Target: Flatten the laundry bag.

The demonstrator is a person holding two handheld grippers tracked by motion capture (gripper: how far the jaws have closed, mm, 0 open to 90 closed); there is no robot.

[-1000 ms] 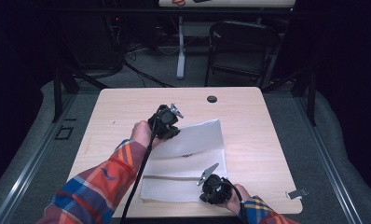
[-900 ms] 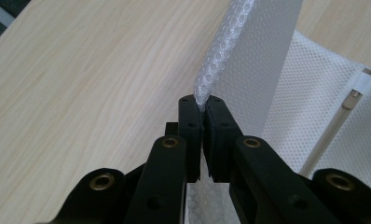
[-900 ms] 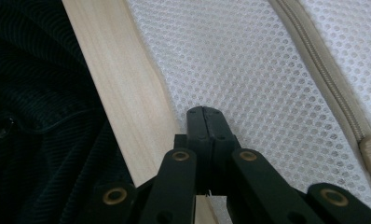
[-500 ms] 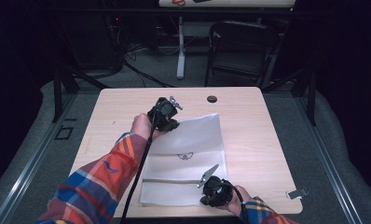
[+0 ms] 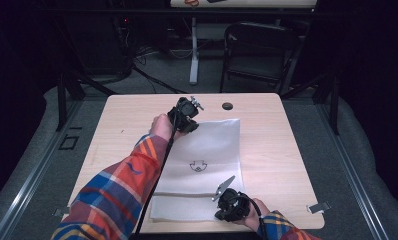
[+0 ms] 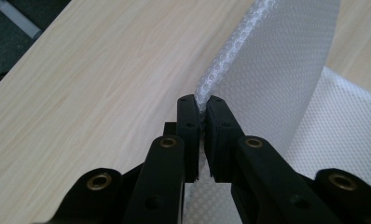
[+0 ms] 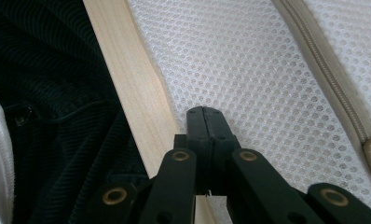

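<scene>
1. A white mesh zip bag [image 5: 207,160] with a small dark printed emblem lies on the pale wooden surface [image 5: 127,125], toward its middle and the person's near edge.
2. The left tongs [image 5: 187,116] are clamped on the far left corner of the bag; in the left gripper view [image 6: 203,112] the mesh edge is pinched between the 2 black pads and rises away from them in a curved sheet.
3. Against the frame a second ago, the left tongs have slid further from the person and slightly right, toward the small black round disc [image 5: 227,105] near the far edge, drawing that corner out so the bag lies longer and flatter.
4. The right tongs [image 5: 226,207] sit at the near edge of the bag, where they were a second ago.
5. In the right gripper view [image 7: 206,116] their jaws are pressed together over the white mesh beside the wooden edge; whether any fabric is caught between them I cannot tell.
6. The bag's beige zip [image 7: 323,70] runs diagonally to the right of those jaws.
7. The plaid sleeve [image 5: 122,195] of the left arm reaches diagonally over the surface.
</scene>
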